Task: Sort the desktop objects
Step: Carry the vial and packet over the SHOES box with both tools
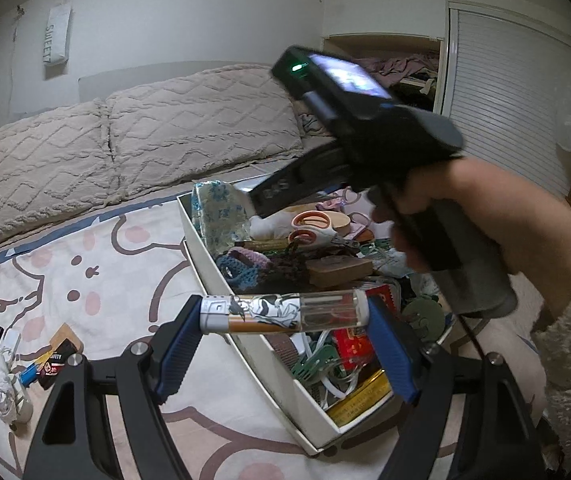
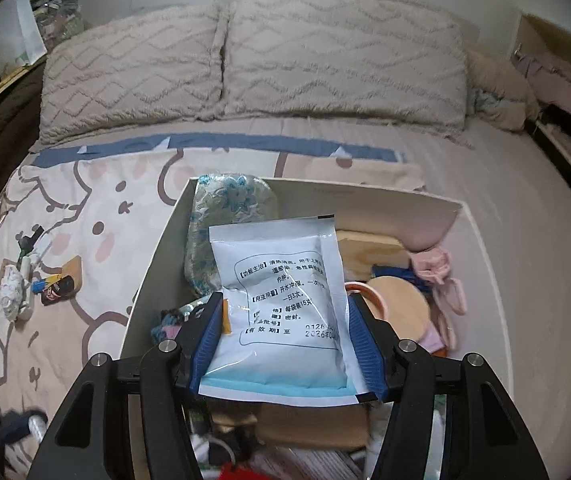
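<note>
Left wrist view shows, nearest, the left hand-held gripper (image 1: 285, 344) pinching a clear tube with a printed label (image 1: 283, 312) by its two ends, crosswise between the blue pads, over the near long wall of the white box (image 1: 245, 344). The box lies on the bed and is full of mixed small things; orange-handled scissors (image 1: 313, 226) lie deeper inside. Farther, at the right, a person's hand (image 1: 445, 216) carries the right hand-held gripper above the box.

Right wrist view shows the right hand-held gripper (image 2: 283, 344) clamped on a white sachet with printed text (image 2: 281, 304), its side edges against the pads, above the inside of the box. A blue floral pouch (image 2: 225, 232) stands at the far left corner of the box. On the bed cover (image 2: 85, 208), toward the left edge of the bed, a small pile of sorted items (image 2: 33, 284) lies, and the pillows (image 2: 245, 60) are at the head.

The step seems to be carrying picked things out of the box. The next move probably calls for bringing each one toward the left side of the bed and setting it in a fitting group.

The lower contents of the box are blurred, the tube's content is unclear, and the small pile's items are too small to name.
</note>
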Demonstrator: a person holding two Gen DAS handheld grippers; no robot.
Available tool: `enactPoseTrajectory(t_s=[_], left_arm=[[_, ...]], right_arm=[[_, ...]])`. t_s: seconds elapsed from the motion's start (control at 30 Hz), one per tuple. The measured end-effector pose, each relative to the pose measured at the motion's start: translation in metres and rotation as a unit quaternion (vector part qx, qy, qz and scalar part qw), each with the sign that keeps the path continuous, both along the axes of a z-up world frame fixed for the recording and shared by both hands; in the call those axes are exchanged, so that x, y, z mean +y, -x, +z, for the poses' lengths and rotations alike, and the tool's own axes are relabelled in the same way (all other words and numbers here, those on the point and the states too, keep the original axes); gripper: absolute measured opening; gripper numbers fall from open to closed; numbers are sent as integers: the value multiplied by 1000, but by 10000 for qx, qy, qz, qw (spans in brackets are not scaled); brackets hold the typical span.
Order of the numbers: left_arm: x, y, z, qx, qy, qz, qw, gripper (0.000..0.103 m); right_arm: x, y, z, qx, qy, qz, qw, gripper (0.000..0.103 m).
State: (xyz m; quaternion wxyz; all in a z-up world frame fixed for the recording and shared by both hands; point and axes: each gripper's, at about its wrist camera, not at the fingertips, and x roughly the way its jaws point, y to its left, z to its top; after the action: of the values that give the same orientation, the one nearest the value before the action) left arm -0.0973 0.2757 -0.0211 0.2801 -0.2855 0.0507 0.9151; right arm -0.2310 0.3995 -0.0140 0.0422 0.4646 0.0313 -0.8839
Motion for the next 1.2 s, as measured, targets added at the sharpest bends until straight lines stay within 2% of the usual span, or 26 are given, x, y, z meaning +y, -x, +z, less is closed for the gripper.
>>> enactPoseTrajectory(t_s=[0.27, 0.37, 0.47, 0.57, 0.97, 1.2], left_arm=[[-3, 7, -1, -9, -12, -21, 10000, 79], [-4, 8, -2, -15, 3, -20, 10000, 79], [-4, 8, -2, -5, 4, -23, 10000, 79], [-3, 6, -2, 3, 22, -30, 10000, 79], [14, 6, 4, -74, 98, -154, 9998, 79], [36, 8, 1, -226, 350, -258, 9988, 79]], right_arm=[[-7, 28, -24, -707, -194, -2, 9973, 61], [-8, 30, -26, -693, -350, -74, 9970, 61], [-2, 29, -24, -644, -196, -242, 9974, 65], [3, 27, -21, -648, 45, -287, 9975, 102], [23, -13, -6, -414, 146, -29, 9990, 103], [44, -44, -3, -294, 171, 4, 9994, 103]])
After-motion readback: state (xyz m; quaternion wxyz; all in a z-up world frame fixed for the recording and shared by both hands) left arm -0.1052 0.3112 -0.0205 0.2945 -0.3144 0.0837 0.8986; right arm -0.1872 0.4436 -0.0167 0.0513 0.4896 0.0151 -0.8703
